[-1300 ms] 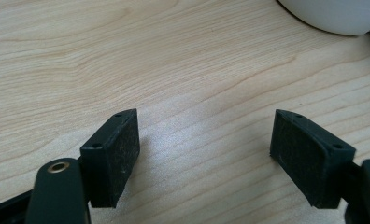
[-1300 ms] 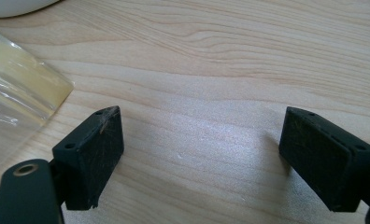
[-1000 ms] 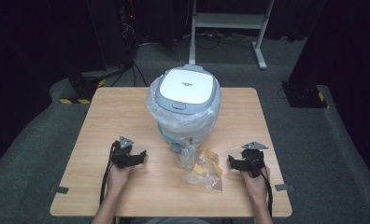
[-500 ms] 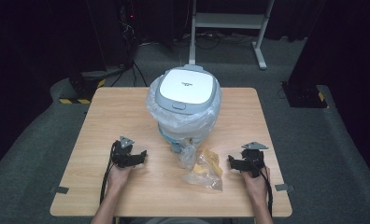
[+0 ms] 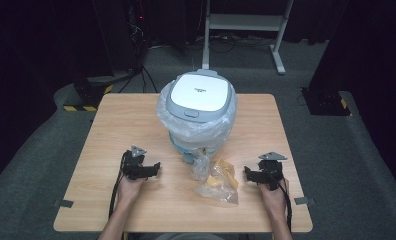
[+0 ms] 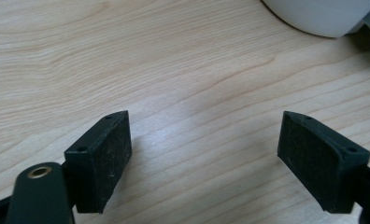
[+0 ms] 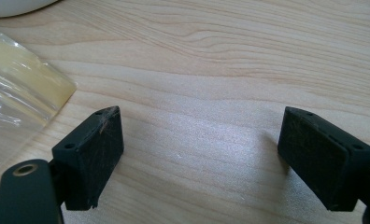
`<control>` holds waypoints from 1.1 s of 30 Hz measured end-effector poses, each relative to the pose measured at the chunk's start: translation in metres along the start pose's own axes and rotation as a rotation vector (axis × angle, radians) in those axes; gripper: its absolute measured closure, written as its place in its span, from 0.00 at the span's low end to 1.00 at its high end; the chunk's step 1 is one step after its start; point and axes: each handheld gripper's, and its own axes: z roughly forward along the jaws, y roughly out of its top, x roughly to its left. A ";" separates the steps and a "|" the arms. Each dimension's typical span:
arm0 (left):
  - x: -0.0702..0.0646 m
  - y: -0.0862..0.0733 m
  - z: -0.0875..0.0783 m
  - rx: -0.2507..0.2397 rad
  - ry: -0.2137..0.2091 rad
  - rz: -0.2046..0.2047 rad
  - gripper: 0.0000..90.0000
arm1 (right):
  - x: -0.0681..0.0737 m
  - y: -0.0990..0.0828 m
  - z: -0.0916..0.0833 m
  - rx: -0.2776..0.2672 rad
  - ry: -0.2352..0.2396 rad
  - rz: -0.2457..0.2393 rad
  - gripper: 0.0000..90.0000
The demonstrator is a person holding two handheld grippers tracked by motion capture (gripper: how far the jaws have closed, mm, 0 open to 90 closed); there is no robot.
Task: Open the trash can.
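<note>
A white rice cooker [image 5: 199, 96] with a grey-rimmed lid stands at the table's middle back, wrapped in clear plastic [image 5: 221, 127]. In front of it lies a crumpled clear bag with yellowish pieces inside [image 5: 219, 181]; an edge of this bag [image 7: 19, 88] lies left of the right gripper's jaws. My left gripper [image 5: 156, 169] rests on the table at front left, open, nothing between its pads [image 6: 103, 158]. My right gripper [image 5: 247, 173] rests at front right, just right of the bag, open and empty, its pads [image 7: 92, 154] wide apart.
The wooden table [image 5: 126, 120] has bare surface on both sides of the cooker. The cooker's white base [image 6: 323, 16] lies ahead of the left gripper. Dark floor, a metal stand [image 5: 246, 30] and black equipment surround the table.
</note>
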 end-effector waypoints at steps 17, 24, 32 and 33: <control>-0.017 0.008 0.007 -0.001 -0.030 0.016 0.17 | 0.000 0.000 0.000 0.000 0.000 0.000 0.16; -0.026 0.015 0.005 -0.003 -0.046 0.035 0.17 | 0.000 0.000 0.000 0.000 0.000 -0.001 0.16; -0.030 0.018 0.008 0.006 -0.068 0.039 0.16 | 0.000 0.000 0.000 0.001 0.001 0.001 0.16; -0.030 0.018 0.009 0.010 -0.073 0.035 0.16 | 0.000 0.000 0.000 0.001 0.000 0.001 0.16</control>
